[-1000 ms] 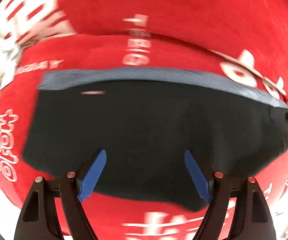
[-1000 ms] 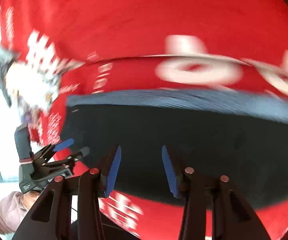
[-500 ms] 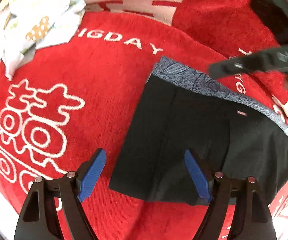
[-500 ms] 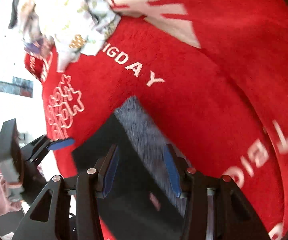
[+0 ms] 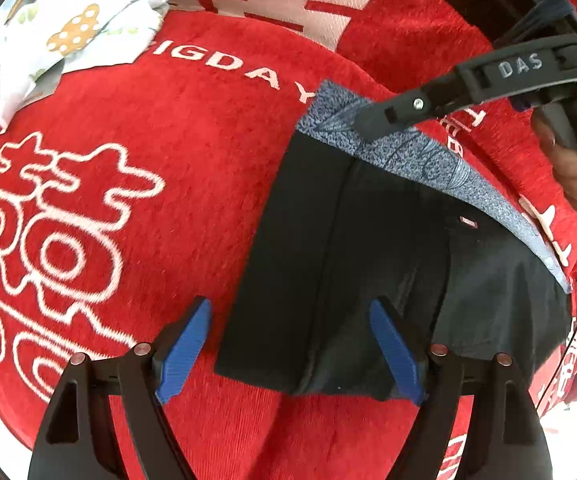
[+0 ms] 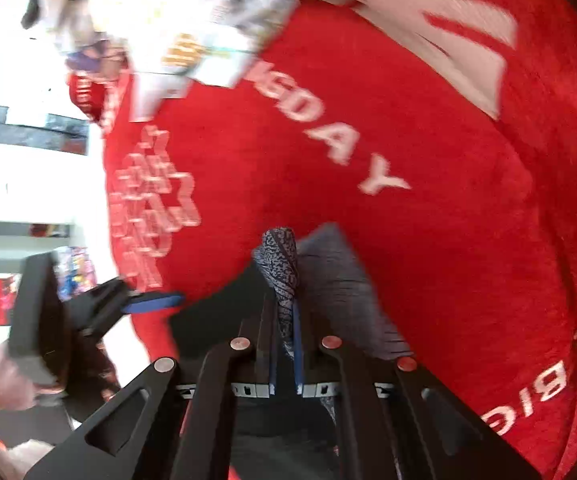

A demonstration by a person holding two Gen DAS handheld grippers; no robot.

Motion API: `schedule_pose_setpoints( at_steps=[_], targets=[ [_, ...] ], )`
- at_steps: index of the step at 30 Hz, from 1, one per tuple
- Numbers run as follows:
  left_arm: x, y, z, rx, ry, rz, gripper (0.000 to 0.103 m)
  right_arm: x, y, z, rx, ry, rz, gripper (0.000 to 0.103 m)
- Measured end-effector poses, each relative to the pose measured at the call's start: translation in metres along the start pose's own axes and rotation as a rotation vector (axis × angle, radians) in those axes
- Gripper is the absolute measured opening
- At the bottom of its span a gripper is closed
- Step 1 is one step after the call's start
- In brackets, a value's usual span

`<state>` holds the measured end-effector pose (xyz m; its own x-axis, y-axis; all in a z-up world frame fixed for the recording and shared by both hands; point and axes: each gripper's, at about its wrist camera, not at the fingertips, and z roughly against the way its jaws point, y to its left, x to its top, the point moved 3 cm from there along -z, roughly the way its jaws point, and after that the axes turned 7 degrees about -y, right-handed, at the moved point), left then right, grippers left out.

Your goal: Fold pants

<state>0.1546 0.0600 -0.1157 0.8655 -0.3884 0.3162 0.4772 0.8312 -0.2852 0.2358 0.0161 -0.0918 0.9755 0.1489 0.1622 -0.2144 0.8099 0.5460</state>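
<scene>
Black pants (image 5: 368, 260) with a grey-blue patterned waistband (image 5: 416, 160) lie flat on a red blanket (image 5: 168, 168). My left gripper (image 5: 290, 312) hangs open over the pants' near left corner, one blue pad on the blanket side and one above the black cloth. In the left wrist view my right gripper (image 5: 368, 124) reaches in from the upper right to the waistband's left end. In the right wrist view that gripper (image 6: 284, 312) is shut on the waistband (image 6: 278, 256), which bunches up between its fingers. A blue pad (image 6: 152, 302) of the left gripper shows at the left.
A white patterned cloth (image 5: 72, 28) lies crumpled at the blanket's far left. A person's hand (image 5: 568, 168) holds the right gripper's handle. The blanket carries white lettering and ends at a bright floor (image 6: 28, 184) on the left.
Both grippers swung from the middle of the pants to their left end. The right gripper's jaws then closed on the waistband's corner. The left gripper stayed open and barely moved lately.
</scene>
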Motion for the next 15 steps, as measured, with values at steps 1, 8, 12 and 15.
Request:
schedule_pose_setpoints(
  at_steps=[1,8,12,15],
  targets=[
    [-0.001,0.001,0.002,0.003,0.0,-0.001,0.082,0.001,0.001,-0.003,-0.012,0.008,-0.001,0.007],
    [0.009,-0.008,0.007,0.032,-0.024,-0.031,0.082,0.0,-0.041,-0.038,-0.123,-0.027,-0.164,0.011],
    [0.025,-0.023,-0.001,0.032,-0.029,-0.047,0.082,-0.019,-0.05,-0.001,-0.152,-0.112,-0.247,0.026],
    [0.035,-0.039,-0.004,0.025,-0.035,-0.052,0.082,-0.053,-0.056,0.04,-0.135,-0.185,-0.306,0.026]
  ],
)
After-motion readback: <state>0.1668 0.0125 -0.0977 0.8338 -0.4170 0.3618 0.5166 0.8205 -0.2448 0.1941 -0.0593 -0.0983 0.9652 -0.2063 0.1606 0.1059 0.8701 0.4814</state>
